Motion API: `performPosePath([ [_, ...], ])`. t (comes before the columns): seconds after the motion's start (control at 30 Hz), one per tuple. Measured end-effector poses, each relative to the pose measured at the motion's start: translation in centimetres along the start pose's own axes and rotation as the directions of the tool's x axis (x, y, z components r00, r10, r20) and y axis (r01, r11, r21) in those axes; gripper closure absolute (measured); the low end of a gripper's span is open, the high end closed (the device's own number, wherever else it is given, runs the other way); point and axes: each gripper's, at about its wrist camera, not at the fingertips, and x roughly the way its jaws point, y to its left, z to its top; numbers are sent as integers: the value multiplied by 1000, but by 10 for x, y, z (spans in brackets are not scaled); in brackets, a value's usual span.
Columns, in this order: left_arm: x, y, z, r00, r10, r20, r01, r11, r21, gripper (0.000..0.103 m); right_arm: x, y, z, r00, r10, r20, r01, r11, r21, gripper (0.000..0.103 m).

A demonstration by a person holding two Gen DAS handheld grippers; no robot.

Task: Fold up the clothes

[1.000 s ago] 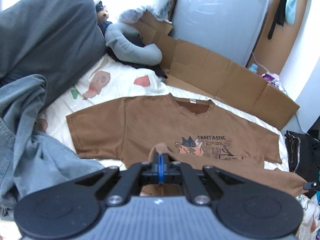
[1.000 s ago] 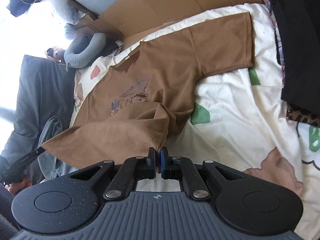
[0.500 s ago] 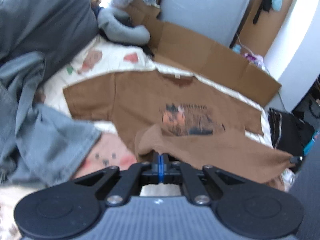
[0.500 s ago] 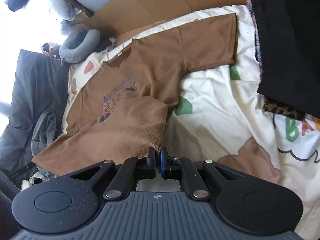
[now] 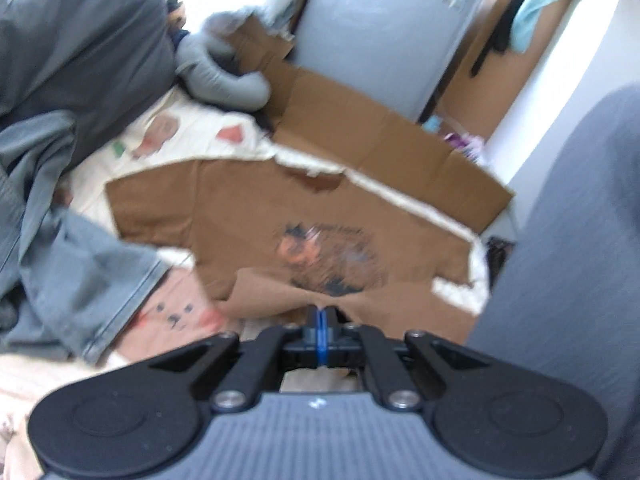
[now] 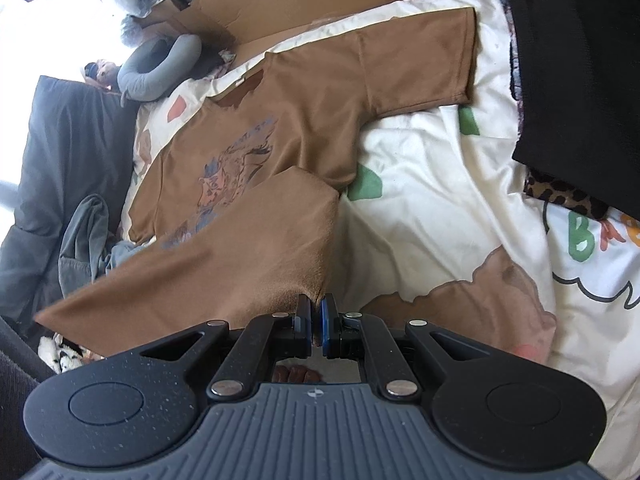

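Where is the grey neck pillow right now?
The grey neck pillow lies at the upper left in the right wrist view, beyond the brown T-shirt, between the dark cushion and the cardboard.

Both tongs [image 5: 320,322] [image 6: 316,316] are black with blue pads, silver screws and ribbed grey bodies.

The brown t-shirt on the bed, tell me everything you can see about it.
The brown t-shirt is short-sleeved soft knit with a faded cartoon print on the chest. It lies face up on the cream patterned bedsheet, sleeves spread. Its bottom hem is lifted, pinched at one corner by the right tool and along the edge by the left tool.
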Motion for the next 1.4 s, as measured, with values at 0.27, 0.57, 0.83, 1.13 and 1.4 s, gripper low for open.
performPosePath([
  [0.27,34,-1,2,998,-67,-18,66,997,-35,103,7,-3,1,1000,-18,-11,18,1000,9,101],
  [0.57,111,19,-7,986,-123,-109,112,988,-104,103,19,-14,2,996,-70,-48,71,997,25,101],
  [0.83,191,50,4,967,-146,-208,108,977,-184,103,37,-20,5,989,-117,-90,120,993,23,101],
  [1.13,256,59,8,941,-101,-324,47,984,-171,102,56,-21,9,978,-164,-127,166,986,11,101],
  [1.4,239,59,11,956,-42,-291,-8,985,-170,81,63,-15,12,980,-152,-126,154,988,7,101],
])
